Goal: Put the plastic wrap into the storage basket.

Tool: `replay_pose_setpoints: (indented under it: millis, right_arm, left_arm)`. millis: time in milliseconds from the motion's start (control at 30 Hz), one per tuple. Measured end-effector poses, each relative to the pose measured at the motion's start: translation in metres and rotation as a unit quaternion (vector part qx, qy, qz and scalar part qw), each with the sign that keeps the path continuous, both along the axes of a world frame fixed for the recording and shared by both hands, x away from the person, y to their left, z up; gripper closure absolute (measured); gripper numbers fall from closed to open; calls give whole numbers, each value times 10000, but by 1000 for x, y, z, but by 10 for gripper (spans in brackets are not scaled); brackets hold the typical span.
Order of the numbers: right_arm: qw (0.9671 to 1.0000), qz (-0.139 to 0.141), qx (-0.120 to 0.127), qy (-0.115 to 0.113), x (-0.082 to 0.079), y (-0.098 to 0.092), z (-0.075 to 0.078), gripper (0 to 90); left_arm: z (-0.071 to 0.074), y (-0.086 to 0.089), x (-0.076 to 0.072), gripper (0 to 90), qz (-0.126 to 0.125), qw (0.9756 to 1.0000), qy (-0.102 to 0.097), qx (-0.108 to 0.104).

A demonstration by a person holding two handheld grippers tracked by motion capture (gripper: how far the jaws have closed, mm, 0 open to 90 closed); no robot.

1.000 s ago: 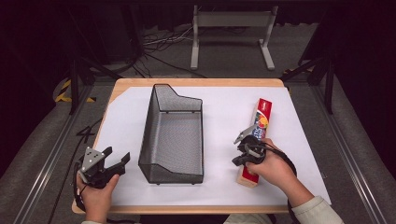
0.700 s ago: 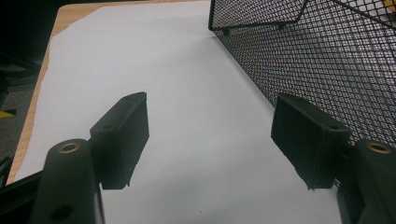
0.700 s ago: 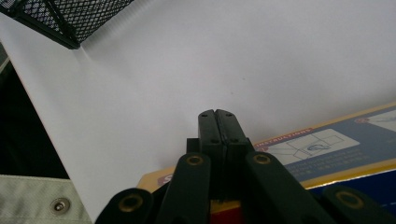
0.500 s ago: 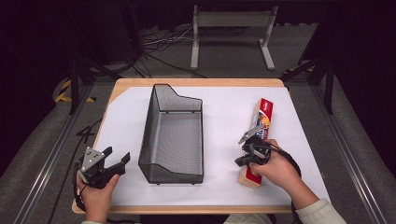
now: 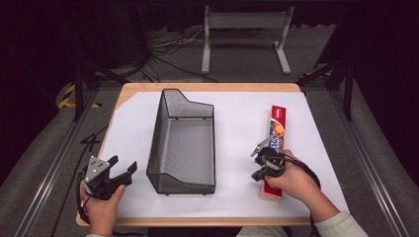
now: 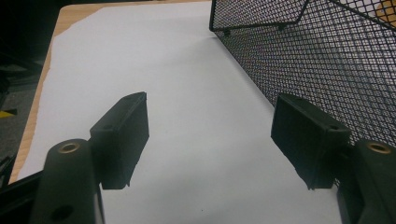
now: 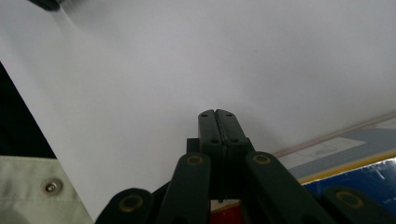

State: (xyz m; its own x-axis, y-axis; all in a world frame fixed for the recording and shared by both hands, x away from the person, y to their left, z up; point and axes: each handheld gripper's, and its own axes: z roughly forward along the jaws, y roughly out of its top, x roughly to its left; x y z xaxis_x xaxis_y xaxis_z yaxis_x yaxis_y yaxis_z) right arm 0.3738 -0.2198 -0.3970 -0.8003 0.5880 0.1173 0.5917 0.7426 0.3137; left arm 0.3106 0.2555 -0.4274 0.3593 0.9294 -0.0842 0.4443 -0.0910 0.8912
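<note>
The long red carton (image 5: 274, 148) looks light and stiff; grasp it across its narrow middle. Right tongs (image 5: 262, 160) are pressed together empty, left tongs (image 5: 123, 168) spread wide beside the mesh basket (image 5: 184, 143).

A wooden table (image 5: 133, 91) carries white paper (image 5: 237, 123), a mesh basket (image 5: 184, 143) and a long red box (image 5: 274, 143).
</note>
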Motion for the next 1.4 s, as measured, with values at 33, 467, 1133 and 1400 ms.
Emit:
replay_pose_setpoints:
  millis: [33,467,1133,1400]
  right_arm:
    - [10000,11,0,-30,-1,-1,0,900]
    - [9988,-124,447,-146,-4,-18,1,900]
    - [9506,-2166,1135,-1912,53,-88,44,890]
    - [9373,-2670,807,-2088,87,-109,42,900]
  left_arm:
    - [0,0,0,282,9,10000,9,5]
    - [0,0,0,282,17,10000,2,-4]
    - [-1,2,0,280,43,10000,4,-44]
    - [-2,4,0,278,50,10000,18,-54]
